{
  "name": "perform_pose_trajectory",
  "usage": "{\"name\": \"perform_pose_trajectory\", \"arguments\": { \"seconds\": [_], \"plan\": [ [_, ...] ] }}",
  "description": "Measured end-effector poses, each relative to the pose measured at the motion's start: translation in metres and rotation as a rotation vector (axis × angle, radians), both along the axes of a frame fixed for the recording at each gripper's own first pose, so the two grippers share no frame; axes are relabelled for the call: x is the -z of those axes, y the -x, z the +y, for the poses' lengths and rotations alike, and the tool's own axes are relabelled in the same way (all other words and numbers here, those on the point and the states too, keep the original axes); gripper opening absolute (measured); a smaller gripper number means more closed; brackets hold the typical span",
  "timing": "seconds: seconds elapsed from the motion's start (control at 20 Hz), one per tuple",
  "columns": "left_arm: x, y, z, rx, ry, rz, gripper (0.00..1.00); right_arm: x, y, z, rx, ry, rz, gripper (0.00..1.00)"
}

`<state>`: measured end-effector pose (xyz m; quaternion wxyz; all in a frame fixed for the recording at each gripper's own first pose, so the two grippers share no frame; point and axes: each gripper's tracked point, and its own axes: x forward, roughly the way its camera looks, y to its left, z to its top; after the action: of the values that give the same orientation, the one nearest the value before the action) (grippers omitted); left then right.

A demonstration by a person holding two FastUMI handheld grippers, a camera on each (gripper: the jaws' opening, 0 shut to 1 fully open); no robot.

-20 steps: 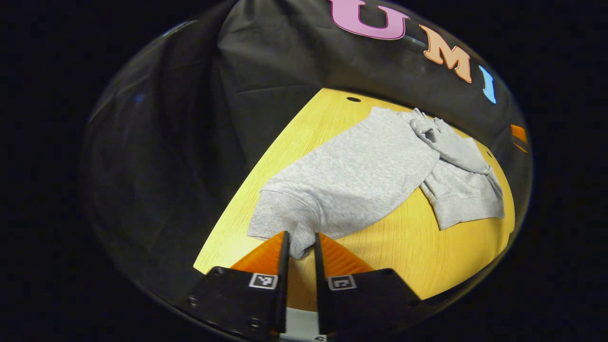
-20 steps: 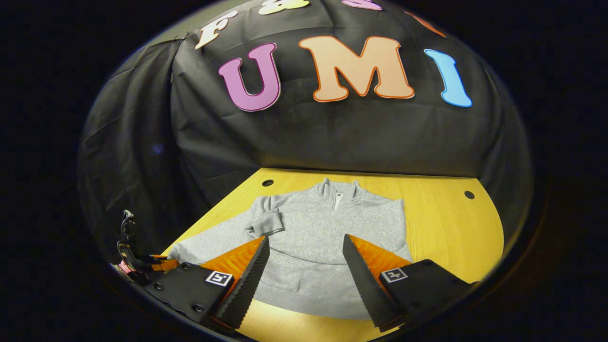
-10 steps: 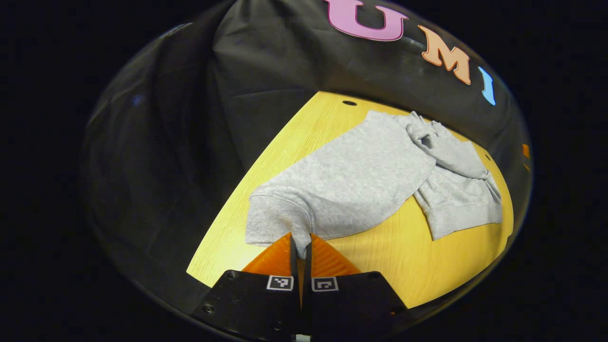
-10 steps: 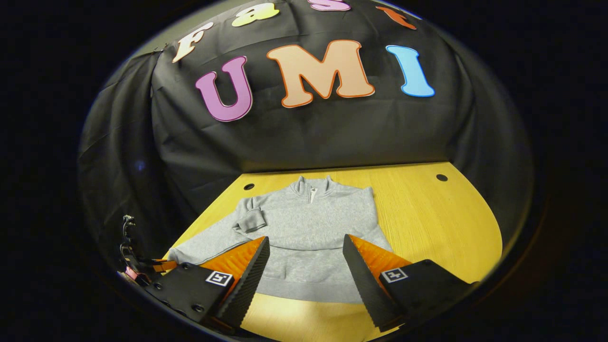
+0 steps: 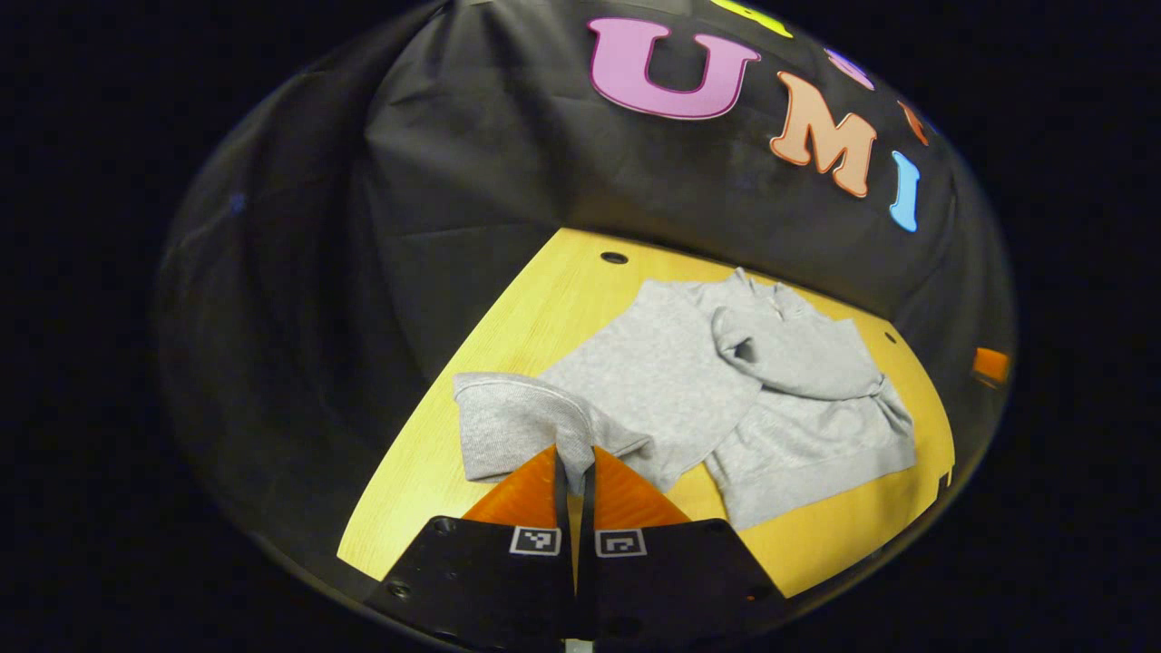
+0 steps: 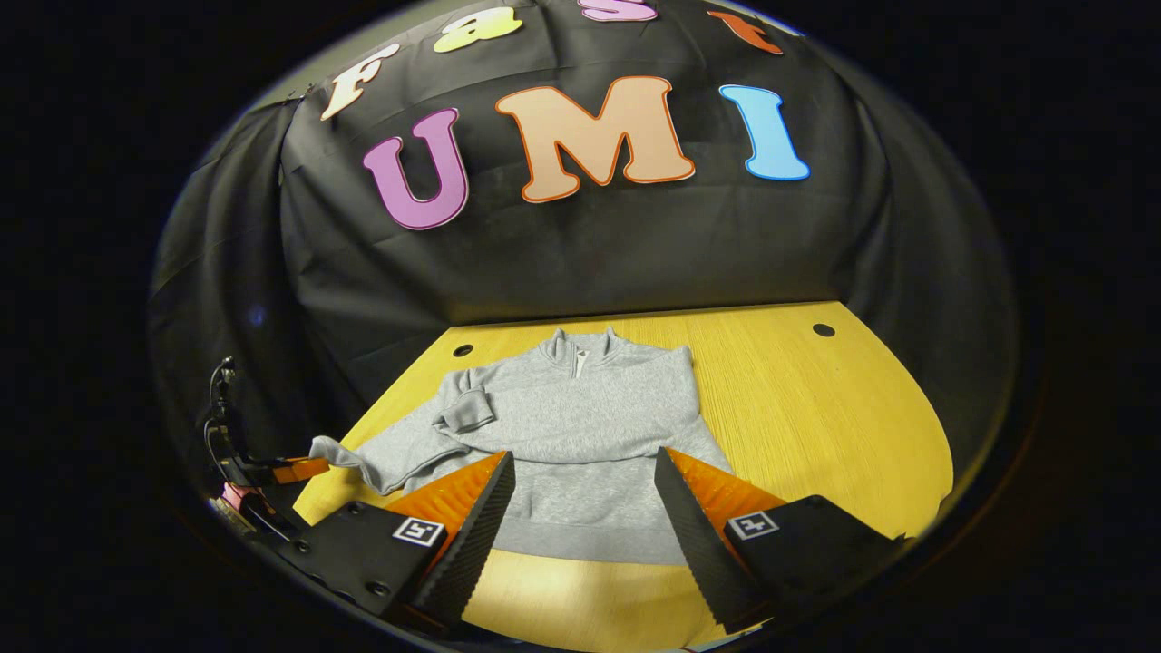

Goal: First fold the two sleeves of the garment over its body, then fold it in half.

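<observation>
Left tongs (image 5: 573,467) now pinch the cuff (image 5: 508,422), lifting the sleeve (image 5: 653,372) bodyward; right tongs (image 6: 580,508) hang open, idle.

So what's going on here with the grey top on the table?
A person is folding a grey sweatshirt on a yellow wooden table, a gripper in each hand. The left gripper has its jaws shut on the cuff of one sleeve and holds it raised off the table. The other sleeve already lies folded across the body. The right gripper hangs open above the hem, holding nothing. The fold in half is not yet done.
</observation>
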<state>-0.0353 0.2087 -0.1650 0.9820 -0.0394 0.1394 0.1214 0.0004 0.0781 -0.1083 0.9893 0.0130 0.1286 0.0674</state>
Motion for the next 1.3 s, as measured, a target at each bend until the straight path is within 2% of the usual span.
{"name": "perform_pose_trajectory", "arguments": {
  "seconds": [0.05, 0.1, 0.15, 0.2, 0.3, 0.4, 0.45, 0.5, 0.75, 0.9, 0.95, 1.15, 1.25, 1.3],
  "plan": [
    [-0.008, -0.006, -0.009, 0.021, -0.003, -0.015, 0.0, -0.001, 0.001, -0.001, 0.002, -0.002, -0.002, 0.94],
    [-0.018, -0.013, -0.018, 0.044, -0.004, -0.03, 0.0, -0.001, 0.002, -0.003, 0.006, -0.005, -0.002, 0.98],
    [-0.026, -0.02, -0.029, 0.069, -0.004, -0.046, 0.0, -0.002, 0.002, -0.005, 0.008, -0.008, -0.001, 0.94],
    [-0.035, -0.027, -0.042, 0.094, -0.006, -0.059, 0.0, -0.001, 0.002, -0.007, 0.011, -0.013, 0.0, 0.98],
    [-0.05, -0.041, -0.066, 0.148, -0.017, -0.084, 0.0, -0.002, 0.002, -0.014, 0.022, -0.013, -0.001, 0.94],
    [-0.067, -0.057, -0.091, 0.206, -0.029, -0.113, 0.0, -0.003, 0.003, -0.021, 0.033, -0.015, -0.002, 0.98],
    [-0.074, -0.067, -0.104, 0.236, -0.033, -0.127, 0.0, -0.003, 0.003, -0.025, 0.04, -0.02, -0.002, 0.93],
    [-0.082, -0.075, -0.117, 0.262, -0.041, -0.139, 0.0, -0.004, 0.003, -0.029, 0.046, -0.022, -0.004, 0.98],
    [-0.11, -0.114, -0.188, 0.401, -0.081, -0.183, 0.0, -0.002, 0.006, -0.049, 0.08, -0.023, -0.006, 0.98],
    [-0.115, -0.138, -0.237, 0.494, -0.087, -0.193, 0.0, 0.001, 0.008, -0.062, 0.1, -0.033, 0.001, 0.97],
    [-0.117, -0.145, -0.254, 0.523, -0.091, -0.191, 0.0, 0.001, 0.01, -0.064, 0.104, -0.038, 0.001, 0.93],
    [-0.123, -0.173, -0.324, 0.644, -0.113, -0.203, 0.0, 0.004, 0.009, -0.082, 0.127, -0.02, 0.01, 0.98],
    [-0.121, -0.181, -0.357, 0.706, -0.128, -0.199, 0.0, 0.003, 0.008, -0.089, 0.129, -0.024, 0.008, 0.93],
    [-0.117, -0.186, -0.372, 0.737, -0.134, -0.192, 0.0, 0.0, 0.008, -0.092, 0.133, -0.023, 0.005, 0.98]
  ]
}}
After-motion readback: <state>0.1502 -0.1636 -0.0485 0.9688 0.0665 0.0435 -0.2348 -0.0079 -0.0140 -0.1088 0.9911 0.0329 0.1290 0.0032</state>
